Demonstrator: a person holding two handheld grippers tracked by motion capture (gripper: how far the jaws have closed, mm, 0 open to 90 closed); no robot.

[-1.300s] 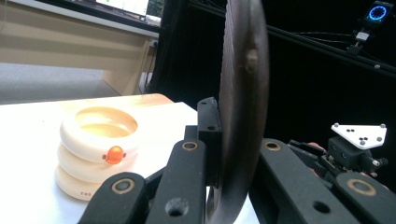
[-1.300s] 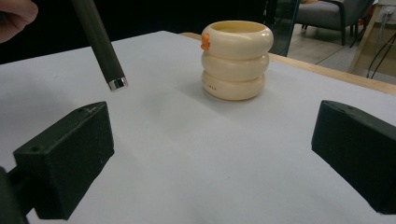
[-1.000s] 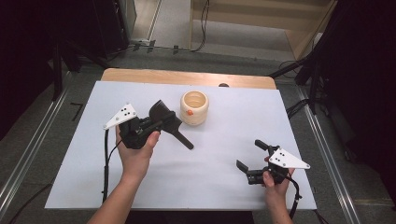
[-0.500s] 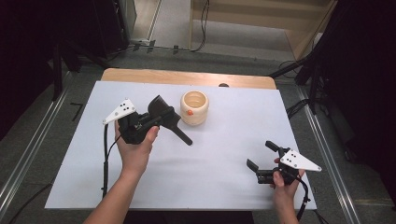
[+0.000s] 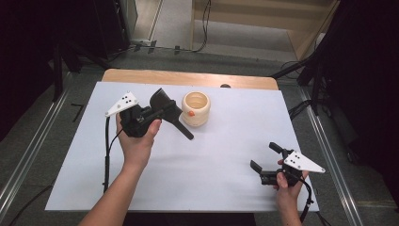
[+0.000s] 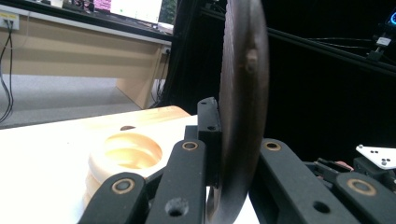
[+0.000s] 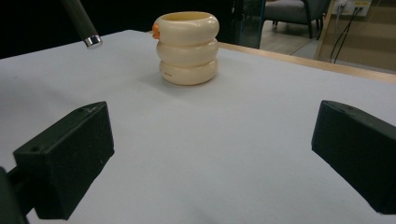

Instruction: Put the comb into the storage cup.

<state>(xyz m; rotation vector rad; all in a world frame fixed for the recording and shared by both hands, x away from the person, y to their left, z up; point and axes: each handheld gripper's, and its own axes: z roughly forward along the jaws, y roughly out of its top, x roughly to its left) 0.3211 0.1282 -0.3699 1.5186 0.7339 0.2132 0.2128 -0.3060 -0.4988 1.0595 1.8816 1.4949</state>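
My left gripper (image 5: 157,114) is shut on a black spatula (image 5: 164,104), whose blade points to the far side and whose handle slants down to the right, ending near a cream ribbed cup (image 5: 195,108). The left gripper view has the spatula blade (image 6: 243,93) edge-on between the jaws, with the cup (image 6: 126,156) just to its left. Near the front right of the table my right gripper (image 5: 263,156) is open and holds nothing. The right gripper view looks past the open right gripper (image 7: 212,154) to the cup (image 7: 187,46) and the spatula handle's tip (image 7: 81,23).
A white sheet (image 5: 221,155) covers the table, with a wooden strip (image 5: 188,77) along the far edge. An orange spot (image 5: 190,113) marks the cup's near side. Dark stands and cables surround the table.
My left gripper has drifted slightly toward the far side with the spatula, the handle tip rising a little beside the cup. The right gripper has shifted a bit to the right.
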